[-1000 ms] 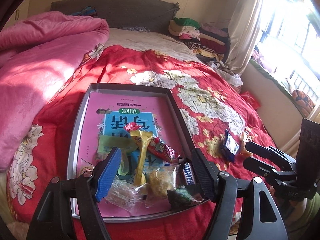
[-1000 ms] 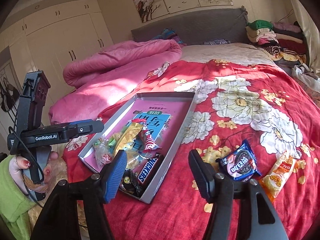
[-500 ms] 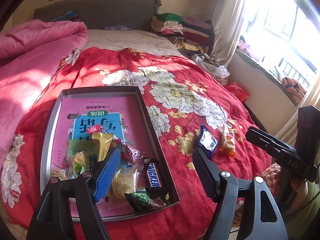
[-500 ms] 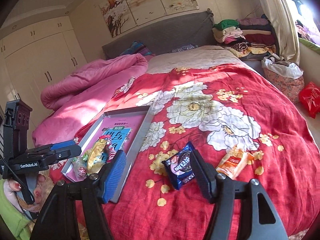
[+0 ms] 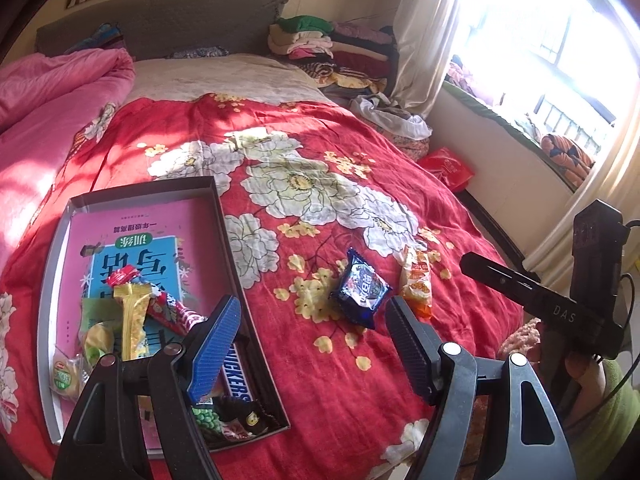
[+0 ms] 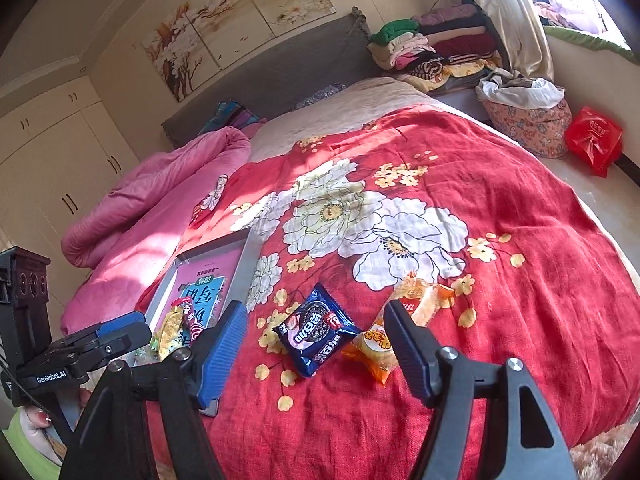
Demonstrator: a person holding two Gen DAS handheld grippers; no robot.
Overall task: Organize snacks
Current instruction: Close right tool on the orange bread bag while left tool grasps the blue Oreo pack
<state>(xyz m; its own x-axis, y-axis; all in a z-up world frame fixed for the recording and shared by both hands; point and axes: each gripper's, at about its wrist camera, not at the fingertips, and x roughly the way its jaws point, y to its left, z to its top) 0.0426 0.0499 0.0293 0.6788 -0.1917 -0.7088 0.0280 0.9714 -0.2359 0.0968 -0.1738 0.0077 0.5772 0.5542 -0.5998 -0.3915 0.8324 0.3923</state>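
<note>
A grey tray (image 5: 224, 220) lies on the red floral bedspread and holds several snack packets, a Snickers bar (image 5: 237, 380) among them. It also shows in the right wrist view (image 6: 246, 264). A dark blue Oreo packet (image 5: 362, 288) (image 6: 316, 330) and an orange snack packet (image 5: 416, 280) (image 6: 416, 312) lie on the bedspread right of the tray. My left gripper (image 5: 314, 330) is open and empty, above the bedspread between the tray and the Oreo packet. My right gripper (image 6: 314, 344) is open and empty, just in front of the Oreo packet.
A pink duvet (image 6: 160, 192) is bunched at the left of the bed. Folded clothes (image 5: 320, 48) are stacked by the headboard. A red bag (image 6: 594, 140) and a floral basket (image 6: 528, 124) stand on the floor at the right. The bed's edge is near.
Both grippers have swung right, away from the tray. The Oreo and orange packets now sit centred ahead of them. Both jaws stay open.
</note>
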